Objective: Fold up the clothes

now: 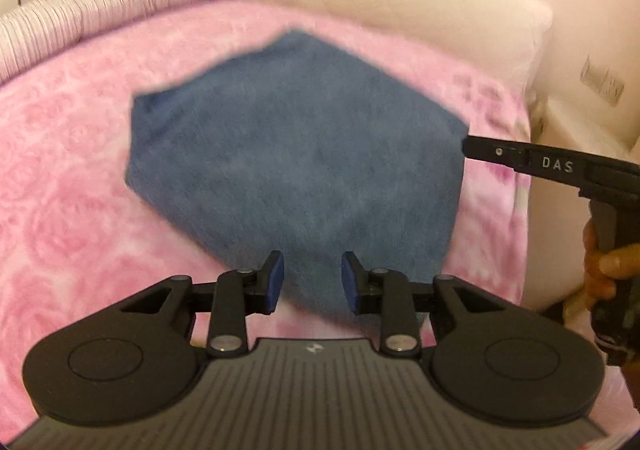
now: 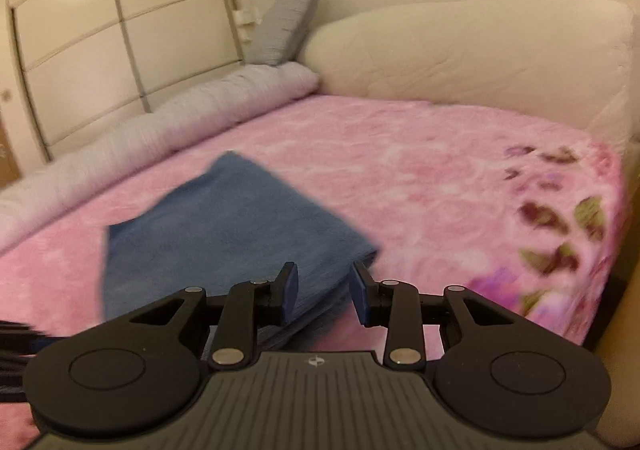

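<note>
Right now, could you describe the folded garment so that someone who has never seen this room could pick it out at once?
Start from the bed covered by the pink floral blanket, with a cream headboard behind it. The blue cloth lies folded flat on that blanket, just ahead of both open grippers. It is the only dark, plain blue thing on the pink surface.

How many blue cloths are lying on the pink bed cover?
1. The folded blue cloth lies on the pink bed cover, just ahead of both open tools. Nothing suggests another, though the bed is only partly in view.
</note>
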`<state>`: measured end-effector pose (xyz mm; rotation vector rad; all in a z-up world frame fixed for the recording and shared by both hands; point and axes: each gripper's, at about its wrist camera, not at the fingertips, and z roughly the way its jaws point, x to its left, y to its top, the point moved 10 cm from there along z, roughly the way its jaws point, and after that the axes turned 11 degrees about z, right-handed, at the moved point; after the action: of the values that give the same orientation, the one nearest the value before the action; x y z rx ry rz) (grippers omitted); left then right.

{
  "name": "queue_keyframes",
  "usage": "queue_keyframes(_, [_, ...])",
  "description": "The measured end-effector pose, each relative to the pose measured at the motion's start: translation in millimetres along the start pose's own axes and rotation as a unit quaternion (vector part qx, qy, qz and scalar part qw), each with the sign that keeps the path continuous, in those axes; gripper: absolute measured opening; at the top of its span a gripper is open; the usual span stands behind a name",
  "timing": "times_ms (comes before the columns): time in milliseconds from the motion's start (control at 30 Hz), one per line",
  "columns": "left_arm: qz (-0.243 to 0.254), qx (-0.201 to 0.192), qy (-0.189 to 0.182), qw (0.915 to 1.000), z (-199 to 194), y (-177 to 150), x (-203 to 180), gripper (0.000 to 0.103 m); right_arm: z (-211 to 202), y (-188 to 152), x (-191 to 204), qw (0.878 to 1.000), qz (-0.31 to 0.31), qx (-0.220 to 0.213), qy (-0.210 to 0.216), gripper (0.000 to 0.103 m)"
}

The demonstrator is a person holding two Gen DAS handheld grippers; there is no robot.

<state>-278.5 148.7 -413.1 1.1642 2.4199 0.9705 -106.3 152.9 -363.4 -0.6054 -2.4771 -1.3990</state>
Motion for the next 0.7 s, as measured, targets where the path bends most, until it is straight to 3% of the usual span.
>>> queue_keyframes(100, [-0.008, 0.009, 0.017, 0.9998, -4.7, -5.3, -0.3, 0.026, 14.1, -31.9, 7.2, 0.998, -0.024, 0.055, -0.018, 0.035])
queue_keyframes(167, [-0.013, 0.009, 0.029, 0.9995, -21.1, -7.1, 1.0, 0.026, 8.4, -37.0, 7.0, 0.997, -0.018, 0.067, -0.033, 0.035])
queue_keyframes(267, [-0.027, 0.013, 0.049, 0.9984, -49.8, -17.8, 4.0, 0.027, -18.7, -36.3, 11.4, 0.997, 0.014, 0.067, -0.039, 0.035])
queue_keyframes(500, [-0.04, 0.006, 0.069, 0.9968, -128.7, -48.0, -14.8, 0.029, -94.1, -62.0, 31.5, 0.994, 0.071, 0.08, -0.035, 0.058])
queue_keyframes(700, [-0.038, -0.024, 0.072, 0.9964, -184.1, -69.3, -32.7, 0.029, -151.5, -87.5, 42.5, 0.994, 0.081, 0.072, -0.028, 0.06])
